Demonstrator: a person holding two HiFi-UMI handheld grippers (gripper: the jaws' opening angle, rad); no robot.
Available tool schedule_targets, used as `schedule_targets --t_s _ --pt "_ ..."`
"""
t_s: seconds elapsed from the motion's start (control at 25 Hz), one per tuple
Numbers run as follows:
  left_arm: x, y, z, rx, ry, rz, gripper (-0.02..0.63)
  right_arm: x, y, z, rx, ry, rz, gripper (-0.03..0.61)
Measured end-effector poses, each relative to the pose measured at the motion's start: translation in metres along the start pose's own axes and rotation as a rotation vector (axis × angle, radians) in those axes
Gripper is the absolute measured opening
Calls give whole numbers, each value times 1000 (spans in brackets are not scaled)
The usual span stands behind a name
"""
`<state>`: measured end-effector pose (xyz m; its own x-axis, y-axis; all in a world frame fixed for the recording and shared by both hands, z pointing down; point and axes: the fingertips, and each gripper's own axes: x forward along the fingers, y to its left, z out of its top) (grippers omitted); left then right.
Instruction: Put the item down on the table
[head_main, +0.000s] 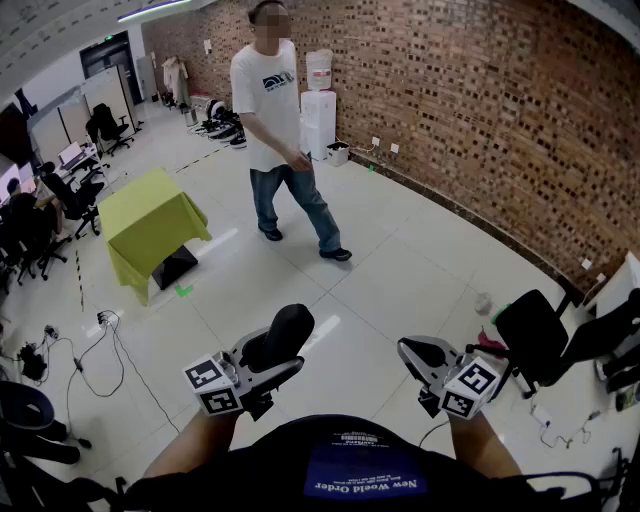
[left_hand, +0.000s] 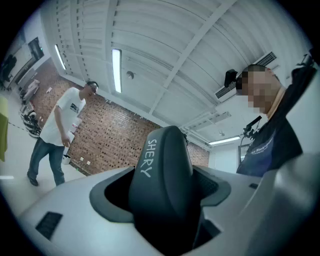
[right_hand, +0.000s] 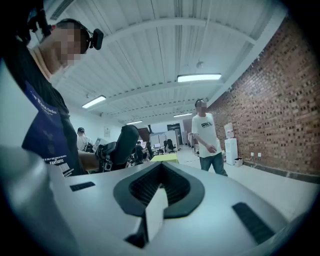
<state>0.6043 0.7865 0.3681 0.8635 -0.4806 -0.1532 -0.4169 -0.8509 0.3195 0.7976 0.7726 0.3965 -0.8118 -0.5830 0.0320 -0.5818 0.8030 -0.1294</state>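
Currently left gripper (head_main: 264, 368) fingers clamped on black case (head_main: 282, 335), long axis tilted upward, right gripper (head_main: 416, 353) fingers closed, empty.

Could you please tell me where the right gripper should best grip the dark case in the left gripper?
Probably the free upper end of the dark case, coming from the right across its slim sides. The left gripper clamps its lower part, so only that rounded, upward-tilted end stands clear.

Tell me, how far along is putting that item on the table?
Done: the left claw grips the black case. In hand: the case is held in mid-air, and the right claw is empty. Left: reaching the green-draped table across the room and setting the case down.
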Motion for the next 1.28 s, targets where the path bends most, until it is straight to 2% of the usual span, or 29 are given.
schedule_targets --t_s 0.44,0.76,1.04,1.28 --pt "36 -26 -23 -15 -5 3 348 -40 -14 -3 -7 7 21 -12" --pt "54 -21 -34 -37 9 0 348 -41 -27 -8 0 19 37 -12" --pt "58 36 -22 -53 1 -23 348 7 -54 -13 8 38 24 -12" --pt "58 127 21 -52 17 -73 348 95 -88 18 -1 15 -24 -12"
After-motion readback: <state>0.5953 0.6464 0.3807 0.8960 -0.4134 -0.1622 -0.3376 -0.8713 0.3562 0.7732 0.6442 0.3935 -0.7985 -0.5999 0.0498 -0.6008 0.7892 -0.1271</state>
